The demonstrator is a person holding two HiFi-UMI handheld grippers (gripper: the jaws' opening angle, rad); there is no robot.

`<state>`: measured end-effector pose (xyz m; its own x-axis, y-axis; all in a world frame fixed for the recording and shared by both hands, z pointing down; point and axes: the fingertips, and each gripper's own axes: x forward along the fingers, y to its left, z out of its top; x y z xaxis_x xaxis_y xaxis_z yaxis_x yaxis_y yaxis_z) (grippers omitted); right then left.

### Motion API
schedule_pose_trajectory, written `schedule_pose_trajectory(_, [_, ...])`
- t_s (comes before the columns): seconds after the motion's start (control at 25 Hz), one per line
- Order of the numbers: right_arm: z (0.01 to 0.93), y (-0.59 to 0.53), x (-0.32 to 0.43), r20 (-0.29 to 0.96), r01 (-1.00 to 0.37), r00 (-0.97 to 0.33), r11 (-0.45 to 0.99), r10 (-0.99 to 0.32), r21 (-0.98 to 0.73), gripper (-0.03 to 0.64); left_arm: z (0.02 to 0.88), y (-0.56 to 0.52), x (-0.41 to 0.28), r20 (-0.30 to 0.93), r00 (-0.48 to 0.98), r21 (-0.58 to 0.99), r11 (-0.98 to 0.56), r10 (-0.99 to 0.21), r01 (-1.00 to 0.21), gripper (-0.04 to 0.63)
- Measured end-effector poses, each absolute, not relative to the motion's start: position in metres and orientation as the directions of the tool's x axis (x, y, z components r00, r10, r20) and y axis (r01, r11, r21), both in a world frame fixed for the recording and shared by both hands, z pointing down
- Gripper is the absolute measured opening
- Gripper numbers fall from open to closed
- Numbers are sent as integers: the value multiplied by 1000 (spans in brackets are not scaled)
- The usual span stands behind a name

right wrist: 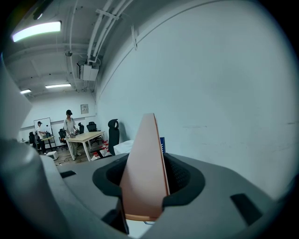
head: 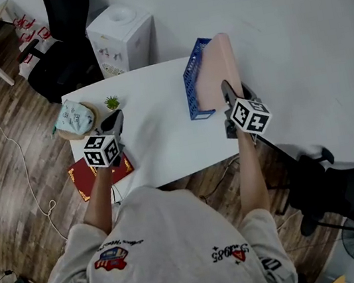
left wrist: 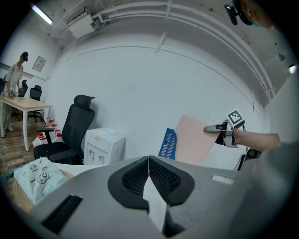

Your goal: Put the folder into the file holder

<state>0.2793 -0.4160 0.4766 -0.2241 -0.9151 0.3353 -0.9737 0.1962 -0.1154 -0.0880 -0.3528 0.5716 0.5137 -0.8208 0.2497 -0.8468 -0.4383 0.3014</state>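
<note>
A blue mesh file holder [head: 195, 80] stands on the white table [head: 163, 140] near its far right edge. A pink folder [head: 223, 62] stands upright in it, leaning toward the wall. My right gripper [head: 225, 86] is at the folder's near edge. In the right gripper view the folder [right wrist: 145, 182] rises edge-on between the jaws, which stand wide around it, so the right gripper [right wrist: 145, 163] is open. My left gripper [head: 118, 114] hovers over the table's left part, shut and empty [left wrist: 149, 158]. The left gripper view shows the folder [left wrist: 194, 140] and file holder [left wrist: 167, 144] off to the right.
A small potted plant [head: 112, 102] and a basket with a pale cloth bag [head: 72, 118] sit at the table's left end. A red book [head: 98, 174] lies at the near left corner. A water dispenser [head: 120, 36] and black office chairs [head: 66, 42] [head: 332, 185] surround the table.
</note>
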Motion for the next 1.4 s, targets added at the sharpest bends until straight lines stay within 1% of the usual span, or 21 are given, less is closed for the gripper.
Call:
schedule_pose_trajectory(0.4, [489,-435,270,360,-972,-229,196,-904,-126,210,572,-356,-99,254,495,307,-416,-831,-856,8])
schedule_pose_trajectory(0.64, [514,-439,269,408,-970,-240,197,-881,-145,209,573,-354,-100,262,482,307,-401,-836,-863,8])
schedule_pose_trajectory(0.96, [510,-439,267,389,-971,-234,190,-891,-148,204,574,-347,-104,267,469,304,-388,-842,-870,8])
schedule_pose_trajectory(1.08, [502,-434,268,360,-971,-230,186,-904,-153,201,574,-344,-103,269,469,300,-389,-841,-871,8])
schedule_pose_trajectory(1.2, [484,-429,268,311,-971,-224,184,-924,-152,184,573,-341,-102,265,470,298,-392,-842,-870,8])
schedule_pose_trajectory(1.28, [466,-425,267,262,-972,-219,187,-940,-143,172,571,-339,-99,261,472,296,-396,-842,-869,8])
schedule_pose_trajectory(1.4, [436,-413,266,165,-977,-196,178,-966,-117,134,568,-336,-95,257,477,291,-403,-841,-868,8])
